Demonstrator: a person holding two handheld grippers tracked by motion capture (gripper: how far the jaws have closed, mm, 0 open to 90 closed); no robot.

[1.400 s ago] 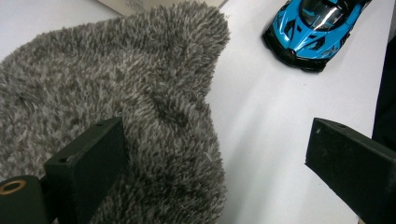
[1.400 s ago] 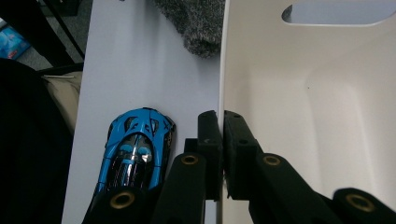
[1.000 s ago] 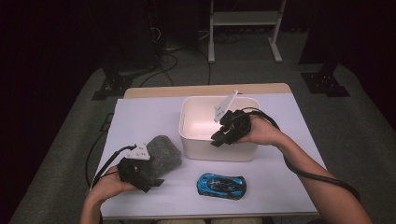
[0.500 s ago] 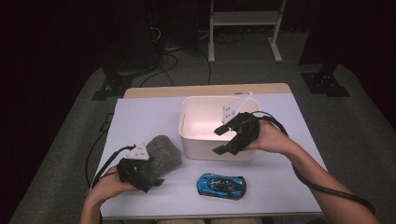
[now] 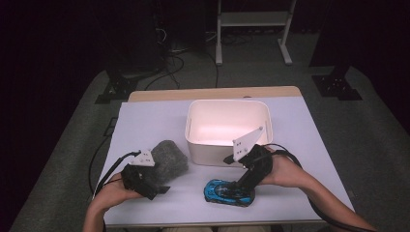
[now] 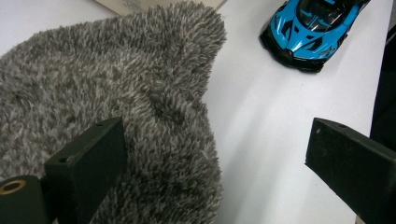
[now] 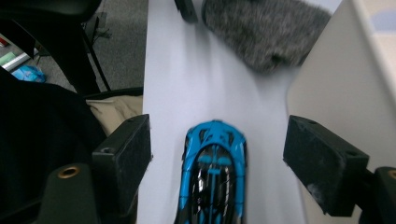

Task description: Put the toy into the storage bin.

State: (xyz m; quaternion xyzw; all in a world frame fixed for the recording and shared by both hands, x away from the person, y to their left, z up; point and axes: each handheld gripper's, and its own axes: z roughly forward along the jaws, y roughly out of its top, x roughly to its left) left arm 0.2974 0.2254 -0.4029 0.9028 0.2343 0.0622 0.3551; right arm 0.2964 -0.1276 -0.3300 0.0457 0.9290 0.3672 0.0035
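A blue toy car (image 5: 229, 192) (image 7: 214, 182) lies near the table's front edge, in front of a white bin (image 5: 227, 103). My right gripper (image 5: 240, 185) (image 7: 217, 158) is lowered over the car, open, with one jaw on each side of its nose and not touching it. A grey fuzzy cloth (image 5: 168, 158) (image 6: 112, 93) lies left of the bin. My left gripper (image 5: 162, 186) (image 6: 215, 163) is open at the cloth's near edge; one jaw rests against the fuzz and the other stands over bare table. The car (image 6: 310, 30) also shows farther off in the left gripper view.
The bin looks empty inside, and its wall (image 7: 336, 84) stands close beside my right gripper. The white tabletop (image 5: 145, 125) has a wooden strip along its far edge. Dark stands and cables sit on the floor beyond the table.
My right gripper has come away from over the bin, toward the front edge, and dropped down around the blue car. The left gripper and the cloth have stayed put.
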